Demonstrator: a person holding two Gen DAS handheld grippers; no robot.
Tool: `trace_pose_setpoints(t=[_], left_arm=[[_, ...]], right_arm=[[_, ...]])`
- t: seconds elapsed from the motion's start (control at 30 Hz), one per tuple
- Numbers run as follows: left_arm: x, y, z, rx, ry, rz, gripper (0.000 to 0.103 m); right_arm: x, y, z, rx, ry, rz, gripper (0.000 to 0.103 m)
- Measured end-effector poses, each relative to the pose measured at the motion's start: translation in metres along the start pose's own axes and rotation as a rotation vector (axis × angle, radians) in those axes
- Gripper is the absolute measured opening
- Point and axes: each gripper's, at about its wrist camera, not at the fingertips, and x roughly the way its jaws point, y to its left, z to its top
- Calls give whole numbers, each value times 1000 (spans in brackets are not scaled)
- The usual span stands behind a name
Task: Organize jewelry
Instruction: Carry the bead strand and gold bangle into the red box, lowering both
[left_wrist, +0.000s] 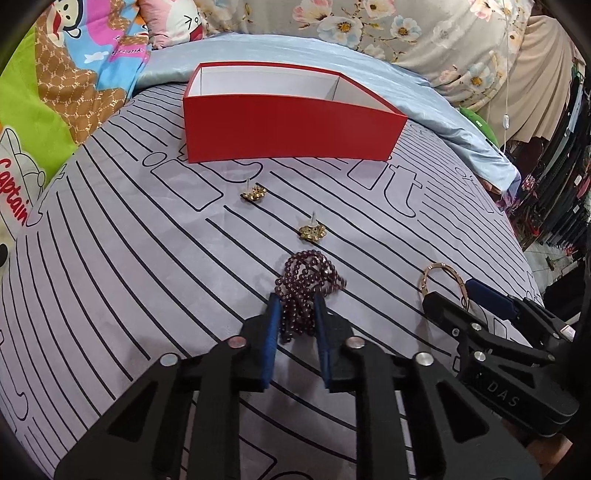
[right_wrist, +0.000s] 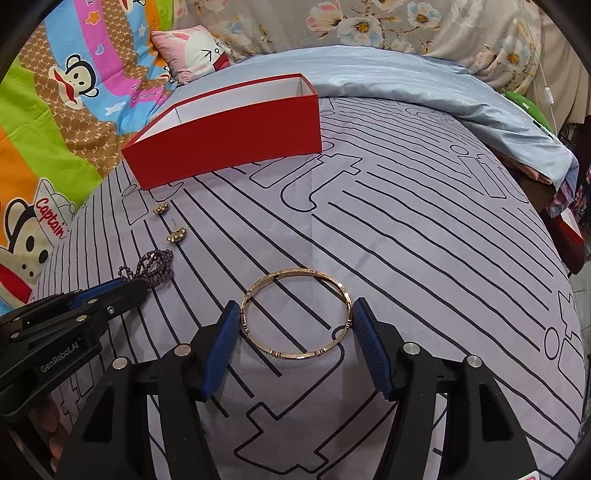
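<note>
Left gripper (left_wrist: 297, 306) clamped on bunched dark-purple bead necklace (left_wrist: 306, 280), blue pads touching beads both sides. Right gripper (right_wrist: 291, 314) straddles thin gold bangle (right_wrist: 295, 314) flat on grey line-printed bedsheet (right_wrist: 406, 240); pads at rim, contact unclear. Beyond: two small gold stud earrings (left_wrist: 312, 230) (left_wrist: 254, 192), apart. Farthest: open red rectangular box (left_wrist: 291, 129), white inside, near sheet's far edge.
</note>
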Motion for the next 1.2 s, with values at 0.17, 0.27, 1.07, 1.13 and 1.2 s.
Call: trace_pose_setpoints(t=[0.17,0.27,1.07,1.13,1.2], left_arm=[[-2,-1,0,5,-6,0,9],[-5,-1,2,5,-13,3,9],[-37,12,39,-6,-107,51,7],[-39,12,45,-10,-117,55,7],[-41,12,50,-14,-127,61,7]], right_arm=[[-2,2,0,4,0,10,60],[-3,4,1,5,-2,18,60],[-18,16,22,-6,-55,54,60],[-18,17,26,-7,-61,58,60],[-19,17,32,-7,-70,62,60]])
